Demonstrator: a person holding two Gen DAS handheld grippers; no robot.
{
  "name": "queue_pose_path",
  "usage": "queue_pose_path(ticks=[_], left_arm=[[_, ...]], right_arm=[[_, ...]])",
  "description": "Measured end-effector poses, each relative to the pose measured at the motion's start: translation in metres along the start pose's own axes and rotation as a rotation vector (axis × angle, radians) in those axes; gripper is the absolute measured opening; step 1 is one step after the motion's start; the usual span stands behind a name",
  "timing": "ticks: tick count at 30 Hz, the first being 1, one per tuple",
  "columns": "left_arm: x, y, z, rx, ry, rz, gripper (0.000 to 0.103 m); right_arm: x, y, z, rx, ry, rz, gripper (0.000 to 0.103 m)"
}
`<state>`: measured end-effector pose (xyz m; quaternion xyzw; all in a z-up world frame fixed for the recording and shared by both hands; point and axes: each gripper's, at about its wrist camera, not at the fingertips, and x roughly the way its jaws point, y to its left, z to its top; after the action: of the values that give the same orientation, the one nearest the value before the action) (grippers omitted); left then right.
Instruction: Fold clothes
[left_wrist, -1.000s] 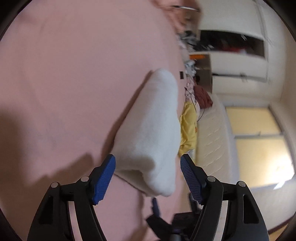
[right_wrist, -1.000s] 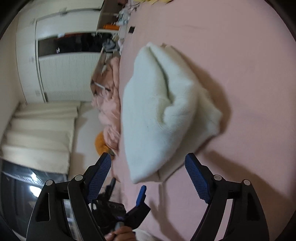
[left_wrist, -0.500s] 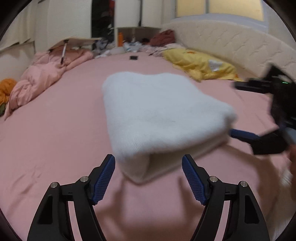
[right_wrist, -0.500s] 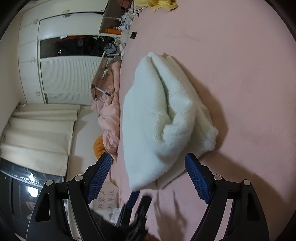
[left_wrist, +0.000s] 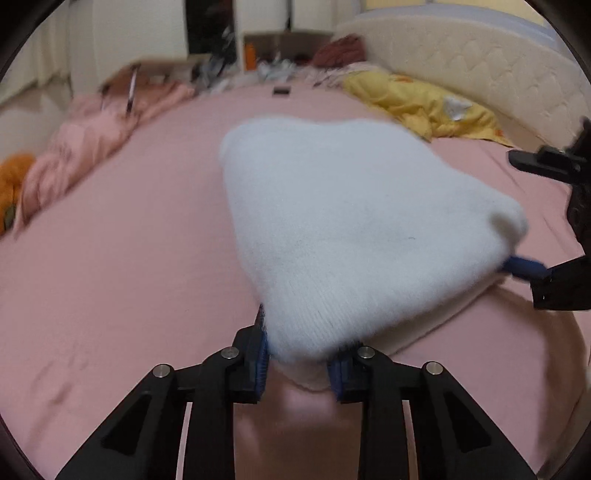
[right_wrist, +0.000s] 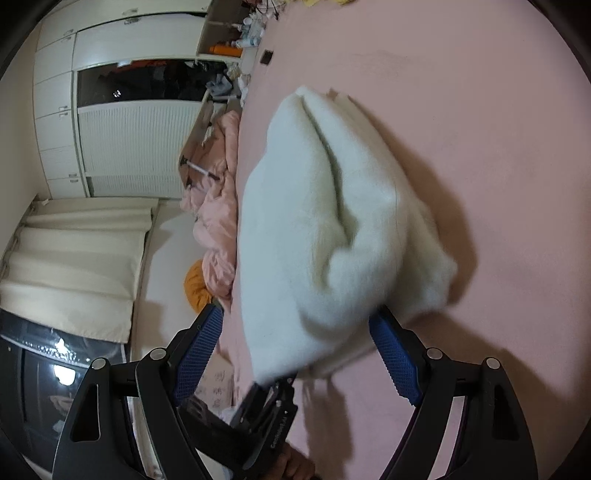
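**Sweater folded, left gripper clamped on near corner, right still wide**

Left gripper (left_wrist: 299, 354): jaws pinched together on the near corner of the white sweater (left_wrist: 354, 221); fabric bulges out between the blue pads. Right gripper (right_wrist: 299, 354): jaws wide apart, straddling the bundle's adjacent corner, one blue finger (right_wrist: 393, 354) tucked under the edge, nothing squeezed. Contact at the other pad: can't tell.

Sweater is a thick compact bundle, several layers stacked, lying mid-bed on the pink sheet (left_wrist: 110, 258), well clear of the yellow blanket (left_wrist: 417, 103) at the headboard edge and the pink duvet pile (left_wrist: 92, 133) at the far-left edge.

Judgement: folding looks essentially done. Left to do: probably one last fold or lift-and-move; right needs to grip first.
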<state>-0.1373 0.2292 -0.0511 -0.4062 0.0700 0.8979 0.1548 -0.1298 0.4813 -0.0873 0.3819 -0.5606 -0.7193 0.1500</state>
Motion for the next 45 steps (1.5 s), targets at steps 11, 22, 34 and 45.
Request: queue_pose_path(ticks=[11,22,34,45], left_arm=[[-0.059,0.022,-0.008,-0.034,-0.013,0.0,0.087],[-0.156,0.06,-0.104,-0.177,-0.112,0.231,0.103],[-0.152,0.081,-0.117,-0.233,-0.037,0.167,0.103],[-0.159,0.086,-0.117,-0.254,-0.058,0.218,0.103]], right_arm=[[-0.035,0.027,-0.023,-0.148,-0.127,-0.407,0.046],[-0.028,0.135,-0.201,-0.906,-0.383,-0.72,0.103],[-0.01,0.143,-0.246,-1.021,-0.365,-0.86,0.103],[-0.015,0.136,-0.237,-0.953,-0.335,-0.837,0.103]])
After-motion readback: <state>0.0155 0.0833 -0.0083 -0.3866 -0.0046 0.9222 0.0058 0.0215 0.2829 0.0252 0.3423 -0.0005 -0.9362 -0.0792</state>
